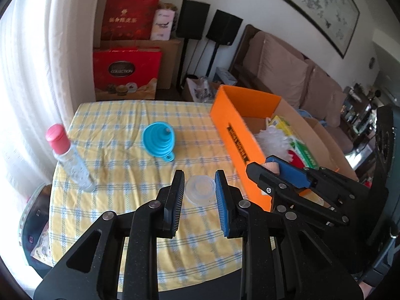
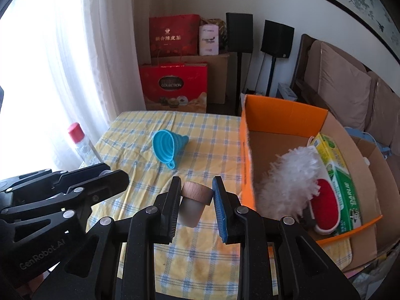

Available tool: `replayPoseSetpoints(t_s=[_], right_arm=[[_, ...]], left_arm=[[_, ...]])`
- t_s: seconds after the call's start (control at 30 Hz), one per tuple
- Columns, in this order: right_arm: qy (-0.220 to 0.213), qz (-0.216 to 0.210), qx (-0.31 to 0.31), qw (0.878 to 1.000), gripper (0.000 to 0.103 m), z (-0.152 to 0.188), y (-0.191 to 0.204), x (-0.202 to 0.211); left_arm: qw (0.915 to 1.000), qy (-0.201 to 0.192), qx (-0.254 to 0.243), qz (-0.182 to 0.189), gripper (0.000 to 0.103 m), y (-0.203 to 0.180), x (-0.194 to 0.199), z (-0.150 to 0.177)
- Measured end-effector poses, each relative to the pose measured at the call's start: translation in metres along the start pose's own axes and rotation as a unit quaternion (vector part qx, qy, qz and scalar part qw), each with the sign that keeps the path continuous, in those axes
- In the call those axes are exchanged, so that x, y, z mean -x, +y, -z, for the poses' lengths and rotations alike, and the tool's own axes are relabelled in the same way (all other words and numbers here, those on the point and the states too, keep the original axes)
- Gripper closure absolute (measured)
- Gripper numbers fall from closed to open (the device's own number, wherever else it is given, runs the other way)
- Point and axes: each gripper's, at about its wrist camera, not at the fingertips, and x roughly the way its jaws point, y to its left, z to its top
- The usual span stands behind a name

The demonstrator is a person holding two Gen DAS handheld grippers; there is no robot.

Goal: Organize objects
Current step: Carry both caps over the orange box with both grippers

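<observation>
My left gripper is shut on a clear plastic funnel just above the yellow checked tablecloth. My right gripper is shut on a frosted jar with a wooden lid, held beside the orange cardboard box; it also shows in the left wrist view. A blue collapsible funnel lies on its side mid-table, also in the right wrist view. A clear bottle with a pink cap stands at the left edge.
The orange box holds a white fluffy duster, a red slipper and a green-yellow packet. Red gift bags, speakers and a sofa stand beyond the table. A curtain hangs at the left.
</observation>
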Motion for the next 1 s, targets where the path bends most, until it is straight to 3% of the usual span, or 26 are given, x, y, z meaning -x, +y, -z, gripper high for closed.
replayPoseSetpoints(t_s=[0.43,1.0], right_arm=[[-0.014,0.025,-0.022,0.999,0.078,-0.008,-0.051,0.02],[0.0,0.049,-0.057,0.997,0.078,0.003,-0.12,0.025]], left_arm=[[0.9995,-0.01,-0.025,0.019,0.08,-0.051,-0.011,-0.018],[0.9973,0.017,-0.053,0.048,0.08,-0.111,-0.053,-0.018]])
